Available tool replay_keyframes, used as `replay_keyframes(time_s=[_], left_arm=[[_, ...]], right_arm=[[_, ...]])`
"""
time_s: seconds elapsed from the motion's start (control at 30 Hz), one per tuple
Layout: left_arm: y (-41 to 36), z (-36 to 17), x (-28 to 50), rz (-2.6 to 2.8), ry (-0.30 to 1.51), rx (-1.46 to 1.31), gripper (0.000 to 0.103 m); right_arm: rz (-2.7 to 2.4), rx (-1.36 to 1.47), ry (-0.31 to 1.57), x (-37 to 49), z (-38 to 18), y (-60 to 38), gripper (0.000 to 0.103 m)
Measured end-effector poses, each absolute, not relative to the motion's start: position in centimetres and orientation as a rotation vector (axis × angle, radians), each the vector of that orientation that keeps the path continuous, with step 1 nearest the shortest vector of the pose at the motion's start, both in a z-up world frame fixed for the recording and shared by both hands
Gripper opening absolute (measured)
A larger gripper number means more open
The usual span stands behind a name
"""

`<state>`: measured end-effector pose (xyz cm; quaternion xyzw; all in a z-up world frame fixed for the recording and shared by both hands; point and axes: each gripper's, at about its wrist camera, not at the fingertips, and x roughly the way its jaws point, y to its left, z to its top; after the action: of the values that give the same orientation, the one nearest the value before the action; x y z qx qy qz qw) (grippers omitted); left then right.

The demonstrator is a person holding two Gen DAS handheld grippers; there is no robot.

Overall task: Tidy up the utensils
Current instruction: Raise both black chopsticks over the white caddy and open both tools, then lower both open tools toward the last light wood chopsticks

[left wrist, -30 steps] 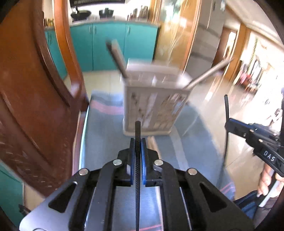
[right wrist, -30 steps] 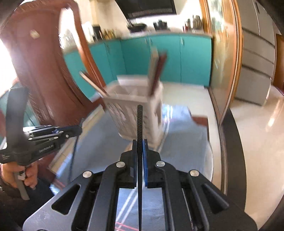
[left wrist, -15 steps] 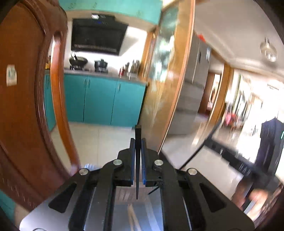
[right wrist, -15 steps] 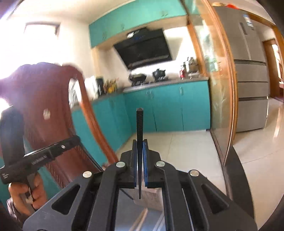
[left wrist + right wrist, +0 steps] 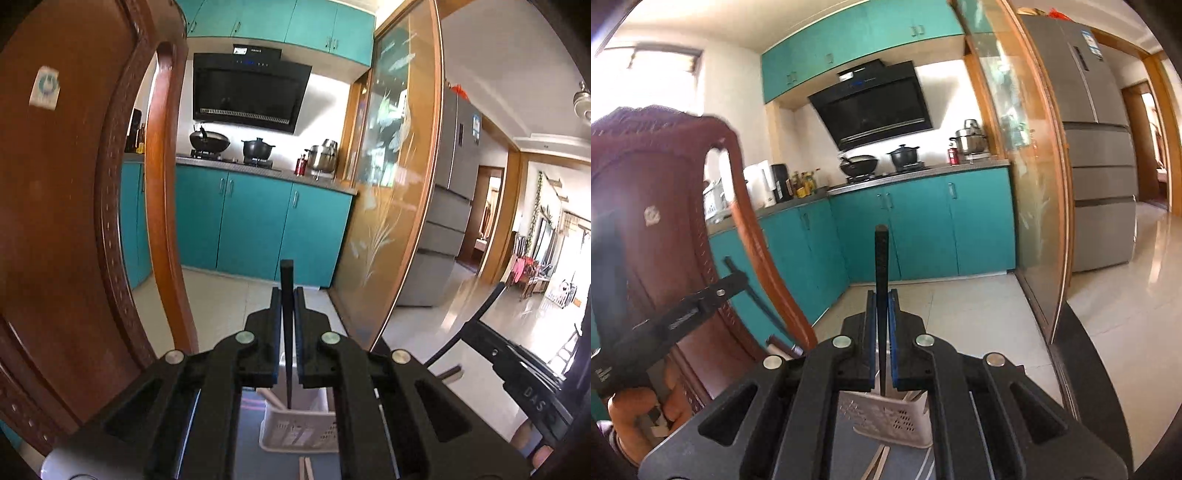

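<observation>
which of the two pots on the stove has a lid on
The black pot on the right burner, topped by a knobbed lid. The wok on the left burner is open, with a utensil handle sticking up from it.

Daylight floods both fisheye views. In the right wrist view a window (image 5: 646, 62) at far left blows out to white and hazes the chair back (image 5: 653, 206). In the left wrist view the far-right living room (image 5: 554, 266) overexposes, and the floor tiles (image 5: 461, 314) glare. Straight edges bow toward black corners. Focus is sharp.
</observation>
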<state>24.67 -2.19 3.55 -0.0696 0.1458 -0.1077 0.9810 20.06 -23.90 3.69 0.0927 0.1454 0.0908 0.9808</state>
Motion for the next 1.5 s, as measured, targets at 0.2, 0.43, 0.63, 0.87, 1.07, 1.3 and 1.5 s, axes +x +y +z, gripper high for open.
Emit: replay_keyframes(time_s=[0.2,0.43,0.63,0.87,1.07,1.3,1.5], left_arm=[[-2.0,3.2,24.4,-0.220,0.309,-0.128,0.008],[-2.3,3.3,23.7,-0.197,0.279,-0.077,0.008],[-1.1,3.4,22.1,-0.214,0.240,-0.086,0.013],[0.0,0.6,21.7,-0.190,0.299,-0.065,0.021],[-0.3,-2.0,22.8,-0.162,0.426,-0.017,0.029],[-0.3,-3.1,23.0,-0.164,0.455,0.007,0.035],[-0.7,-3.9,23.2,-0.169,0.483,0.037,0.038]], right_arm=[[0.165,0.132,0.312,19.7,2.8,-22.8,0.007],[0.161,0.147,0.293,19.1,3.0,-23.2,0.017],[0.329,0.097,0.234,15.9,3.6,-22.4,0.017],[0.380,-0.064,0.762,21.2,-8.6,-17.9,0.017],[0.307,0.051,1.044,25.4,-17.1,-17.9,0.017],[0.271,0.009,1.059,25.8,-18.1,-16.2,0.017],[0.172,-0.011,1.075,24.7,-18.1,-16.0,0.010]])
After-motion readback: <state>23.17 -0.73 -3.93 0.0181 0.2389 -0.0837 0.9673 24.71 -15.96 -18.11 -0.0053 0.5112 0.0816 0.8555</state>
